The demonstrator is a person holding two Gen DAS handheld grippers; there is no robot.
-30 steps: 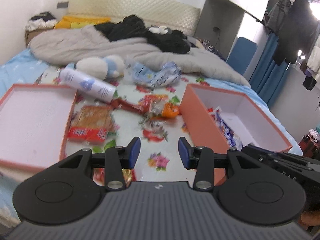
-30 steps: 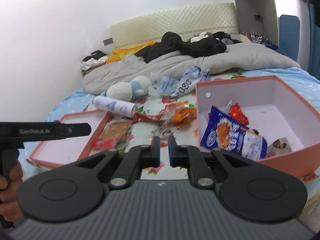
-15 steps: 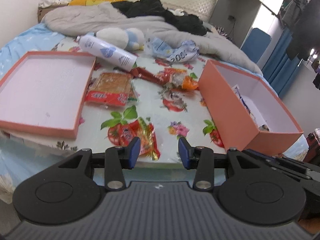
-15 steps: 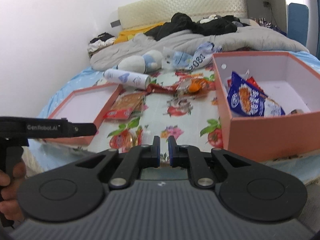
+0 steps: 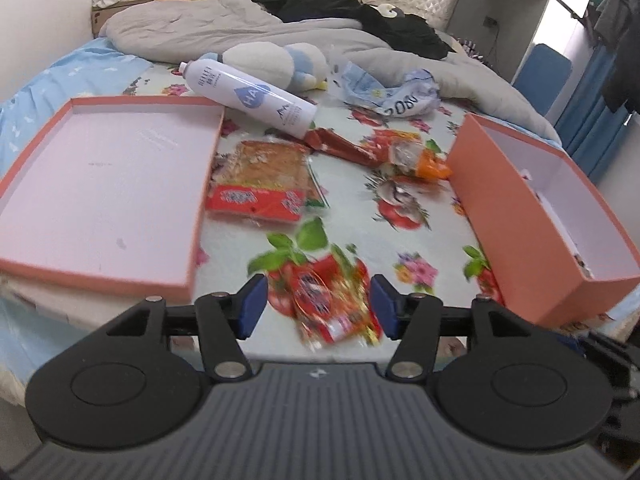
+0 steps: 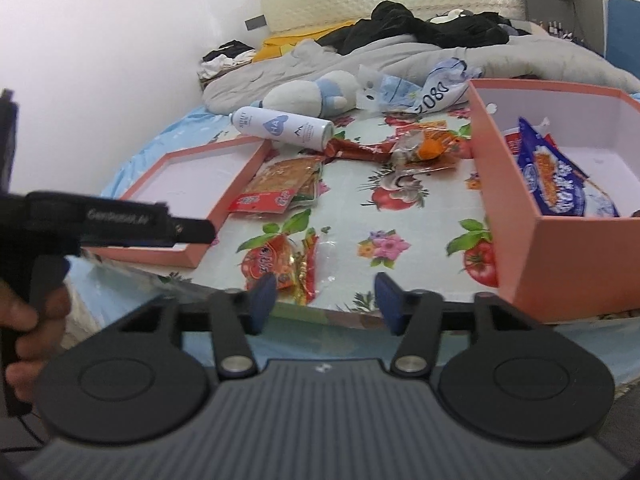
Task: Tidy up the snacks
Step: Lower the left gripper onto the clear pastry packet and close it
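With both the left gripper [image 5: 318, 306] and right gripper [image 6: 324, 300] spread and empty, the red snack packet [image 5: 332, 304] lying flat near the bed's front edge looks light, crinkly and slippery, best pinched across a sealed end.

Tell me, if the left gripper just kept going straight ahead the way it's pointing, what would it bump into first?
Most likely the small red snack packet at the bed's near edge: it lies right between the open left gripper fingers. Depth is unclear, so it might pass just above it.
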